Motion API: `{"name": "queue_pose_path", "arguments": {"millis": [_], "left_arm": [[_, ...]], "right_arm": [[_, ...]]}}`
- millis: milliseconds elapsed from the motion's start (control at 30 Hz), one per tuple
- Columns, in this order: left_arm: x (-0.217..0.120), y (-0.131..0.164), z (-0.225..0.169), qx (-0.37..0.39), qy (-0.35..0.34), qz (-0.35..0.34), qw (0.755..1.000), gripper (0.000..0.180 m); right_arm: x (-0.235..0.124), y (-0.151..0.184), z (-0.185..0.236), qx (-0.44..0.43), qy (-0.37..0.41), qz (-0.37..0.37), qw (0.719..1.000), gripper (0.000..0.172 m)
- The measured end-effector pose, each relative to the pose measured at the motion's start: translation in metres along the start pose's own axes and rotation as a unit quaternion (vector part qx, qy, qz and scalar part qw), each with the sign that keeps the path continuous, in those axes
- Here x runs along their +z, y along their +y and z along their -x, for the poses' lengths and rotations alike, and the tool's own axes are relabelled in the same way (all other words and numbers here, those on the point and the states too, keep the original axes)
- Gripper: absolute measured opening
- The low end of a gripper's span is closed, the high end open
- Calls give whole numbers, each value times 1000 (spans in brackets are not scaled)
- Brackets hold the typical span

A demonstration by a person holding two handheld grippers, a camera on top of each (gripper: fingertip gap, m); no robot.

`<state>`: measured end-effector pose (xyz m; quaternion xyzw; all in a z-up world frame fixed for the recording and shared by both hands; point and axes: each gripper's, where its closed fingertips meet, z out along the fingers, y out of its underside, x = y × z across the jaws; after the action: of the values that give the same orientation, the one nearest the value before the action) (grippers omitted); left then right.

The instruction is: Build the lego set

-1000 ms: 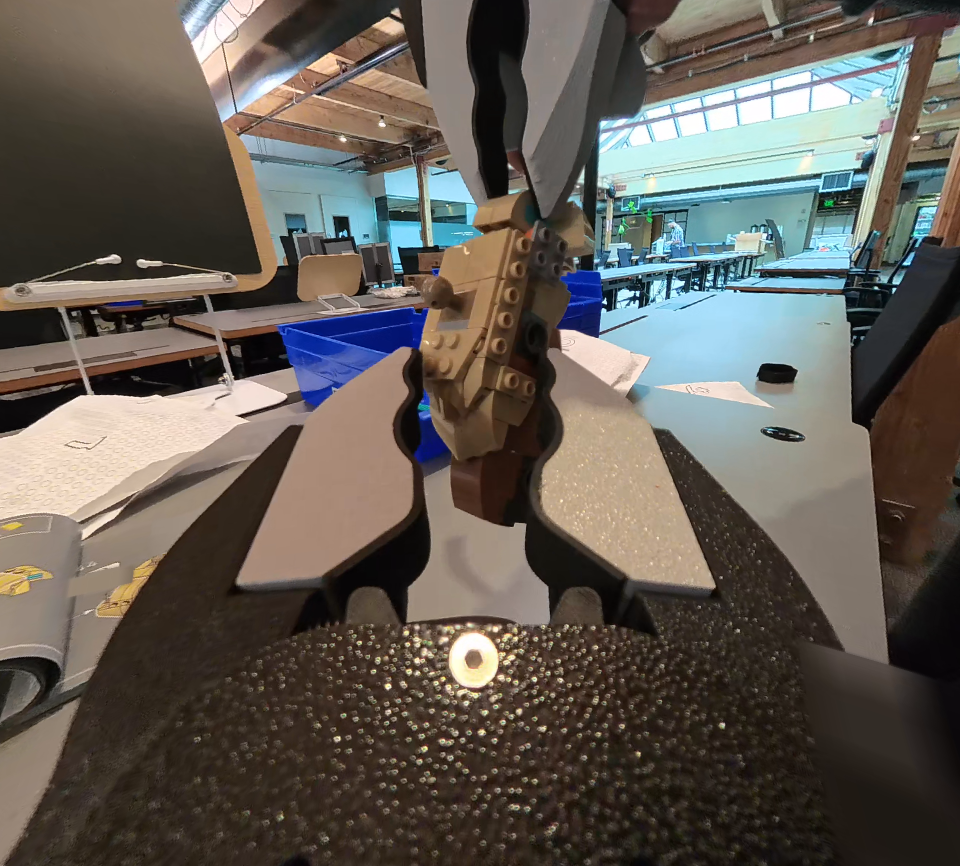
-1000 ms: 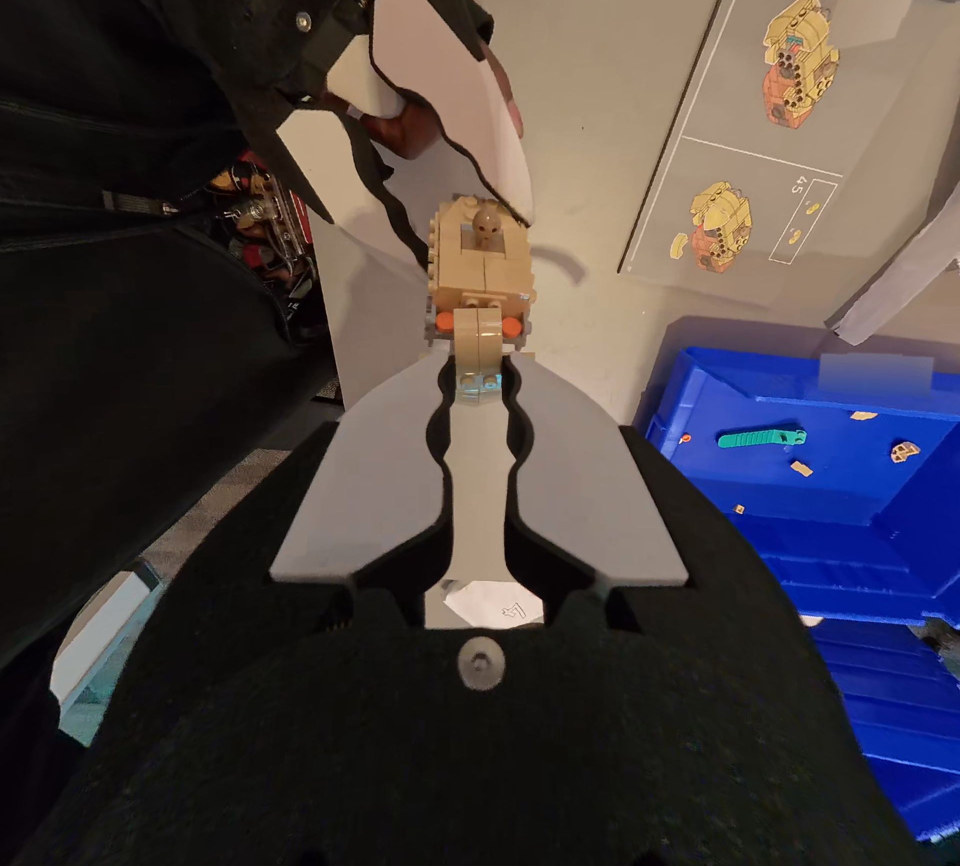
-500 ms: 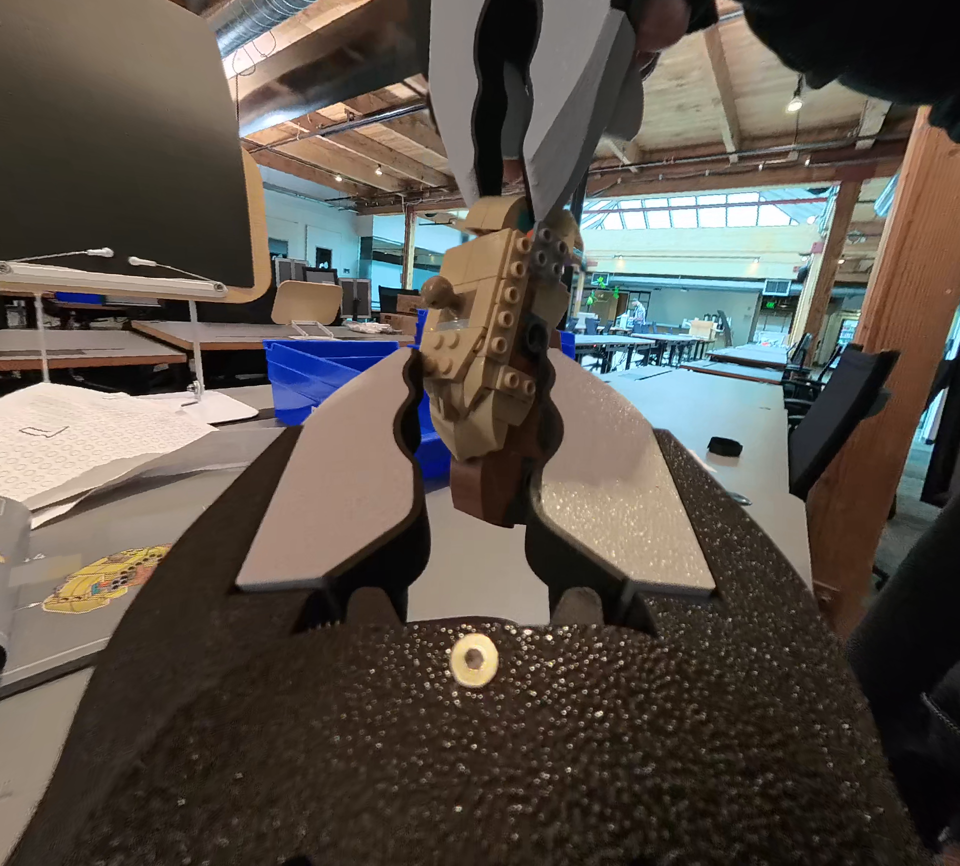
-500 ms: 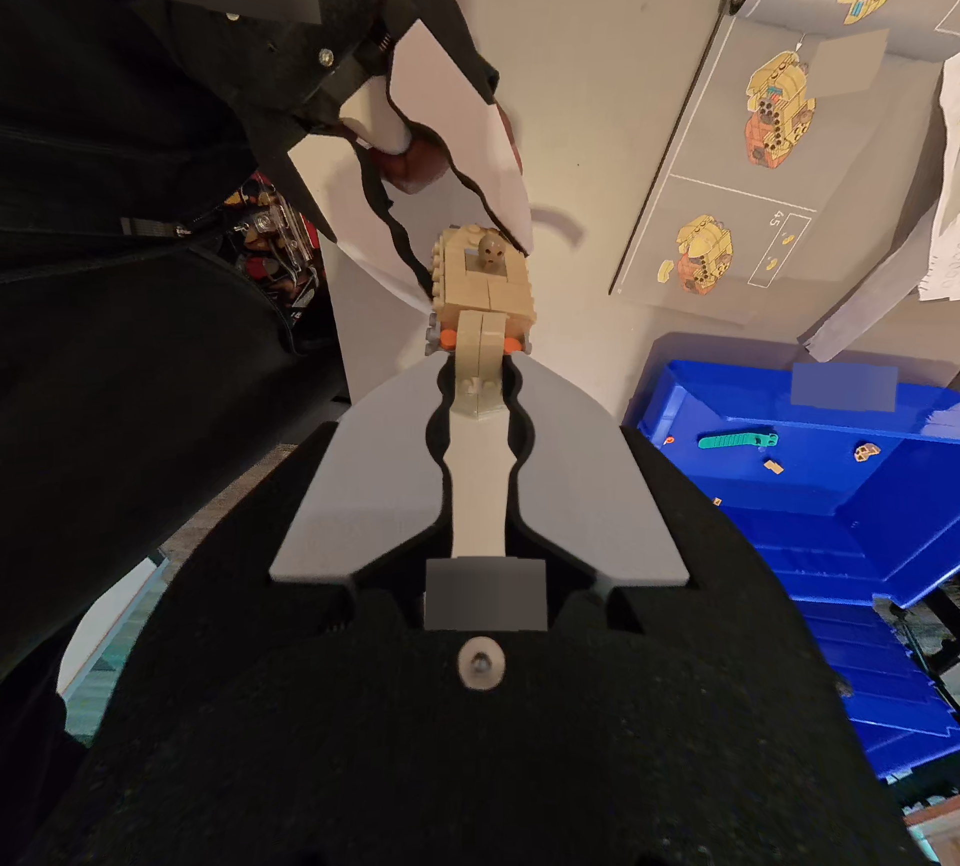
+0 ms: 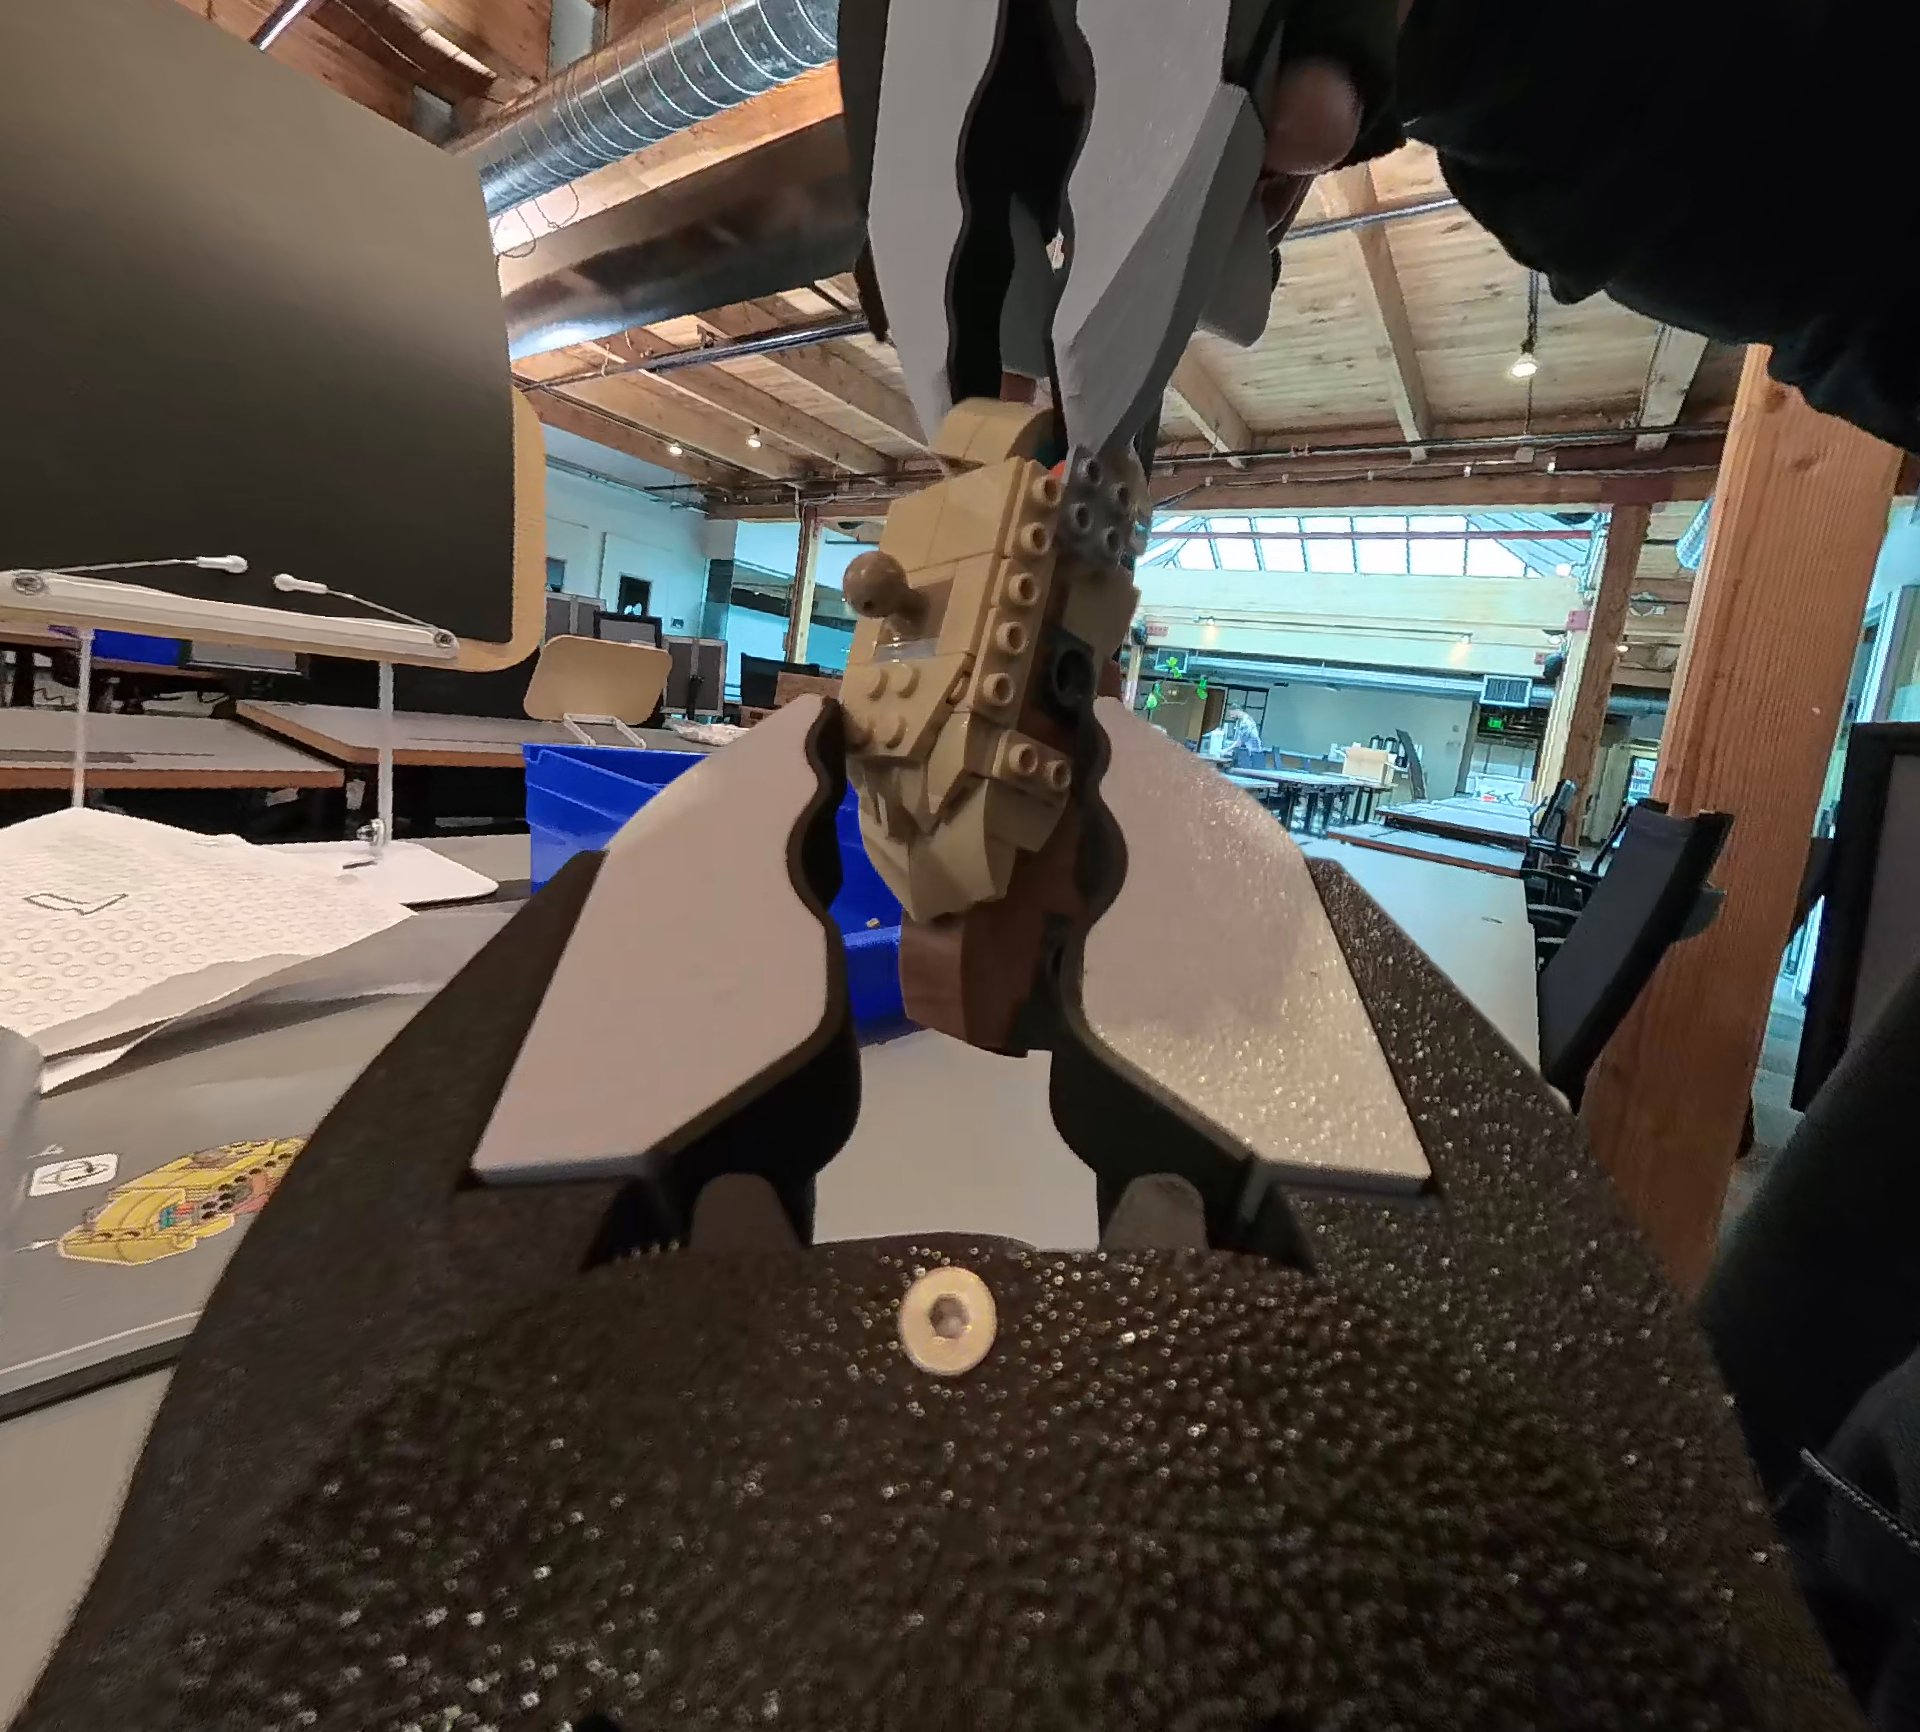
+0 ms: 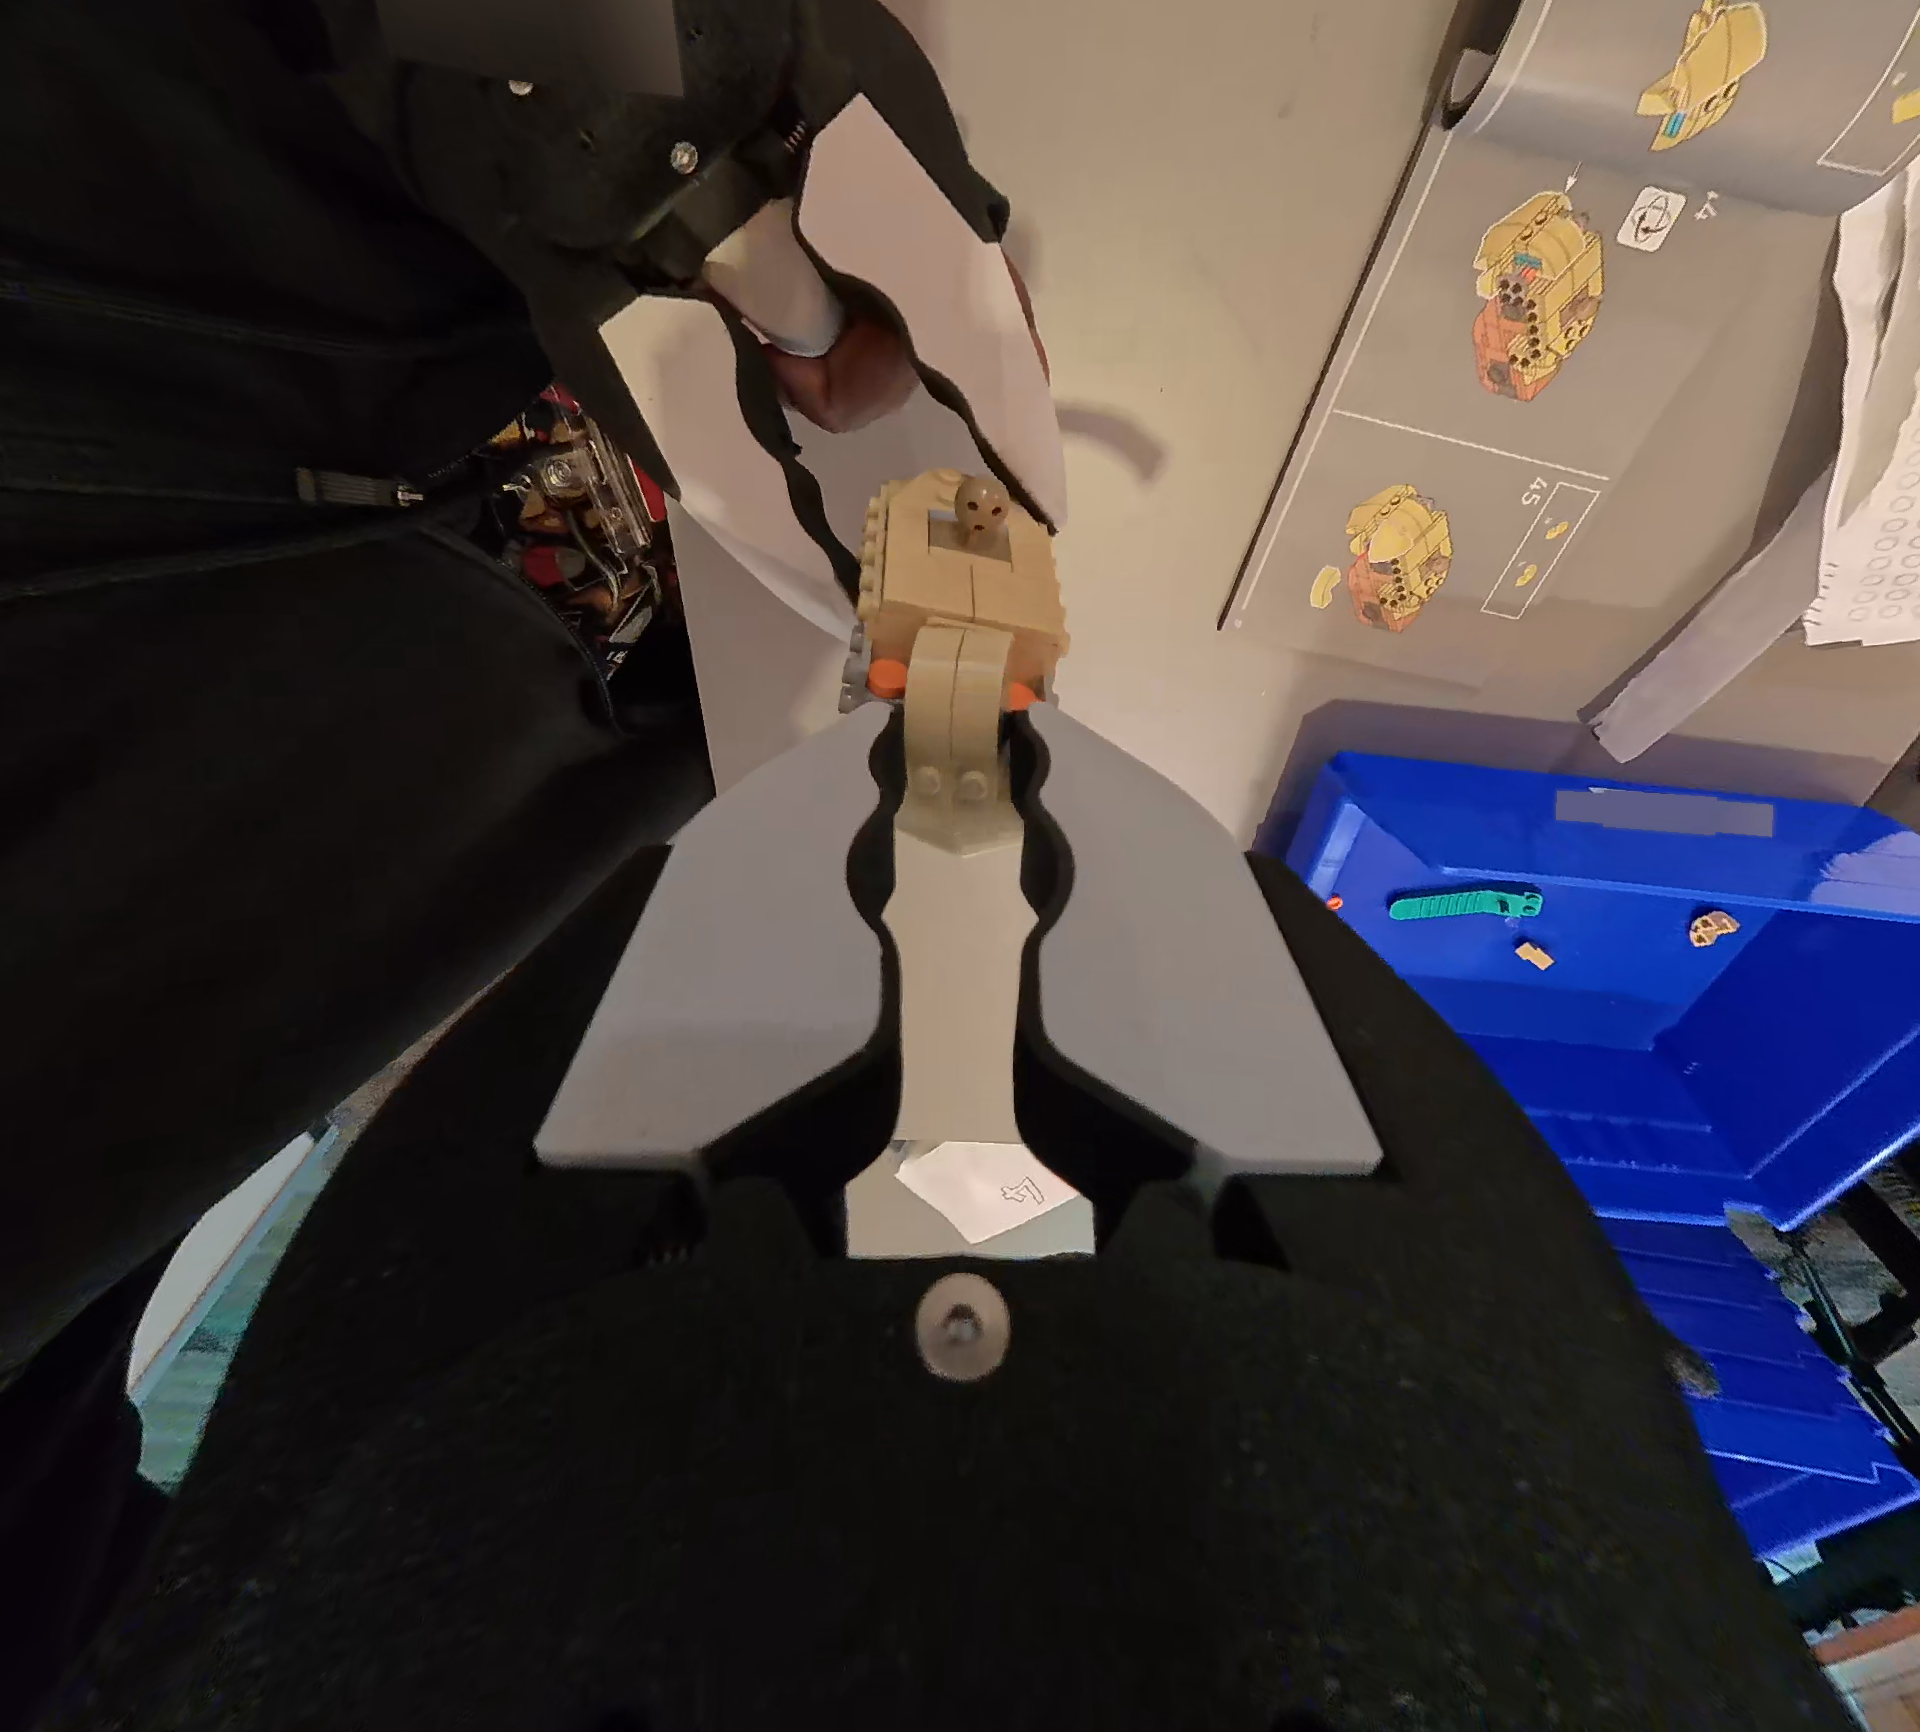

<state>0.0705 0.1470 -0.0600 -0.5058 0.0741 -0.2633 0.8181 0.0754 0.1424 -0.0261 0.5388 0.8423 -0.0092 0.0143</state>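
While the tan and brown brick model (image 5: pixel 971 747) was held in the air above the grey tabletop (image 6: pixel 1174 124), two tools acted on it at once. The left tool (image 5: pixel 961 809) stood part-open, its fingers (image 5: pixel 1174 861) clamped on the model's lower body. The right tool (image 6: pixel 954 783) came down from above, nearly closed, its pads gripping a tan arched piece (image 6: pixel 951 716) that sat on the model's upper end, between two orange studs.

Probable faults:
- Any twist or pull between the two tools could have separated the arched piece from the model, since it appeared to be joined over a small area only.
- The left grip lay on sloped, uneven brick faces; downward pressure from the right tool could have rotated the model in that grip or pushed it out.
- A dropped model would have fallen to the tabletop near the open instruction booklet (image 6: pixel 1475 311) or into the blue bin (image 6: pixel 1662 1007), and could have shed loose bricks.
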Motion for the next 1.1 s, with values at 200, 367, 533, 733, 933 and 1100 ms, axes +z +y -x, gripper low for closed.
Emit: {"name": "queue_pose_path", "arguments": {"millis": [200, 367, 533, 733, 933, 1100], "left_arm": [[-1, -2, -1, -3, 5, -6, 1000, 41], [-1, -2, -1, -4, 7, -8, 1000, 41], [-2, -4, 0, -6, 2, -14, 1000, 41], [-4, -5, 2, -20, 1, -19, 1000, 41], [-7, 1, 13, -18, -26, 4, 999, 41], [-16, 3, 42, -18, -69, 33, 997, 41]], "right_arm": [[-1, 0, 1, 0, 2, -5, 1000, 20], [-1, 0, 1, 4, 2, -11, 1000, 21], [-1, -1, 2, 5, 8, -13, 1000, 22], [-1, -6, 1, 4, 29, -13, 999, 22], [8, -2, -14, 25, 50, -52, 997, 3], [39, 41, -48, 119, 78, -175, 974, 15]]}}
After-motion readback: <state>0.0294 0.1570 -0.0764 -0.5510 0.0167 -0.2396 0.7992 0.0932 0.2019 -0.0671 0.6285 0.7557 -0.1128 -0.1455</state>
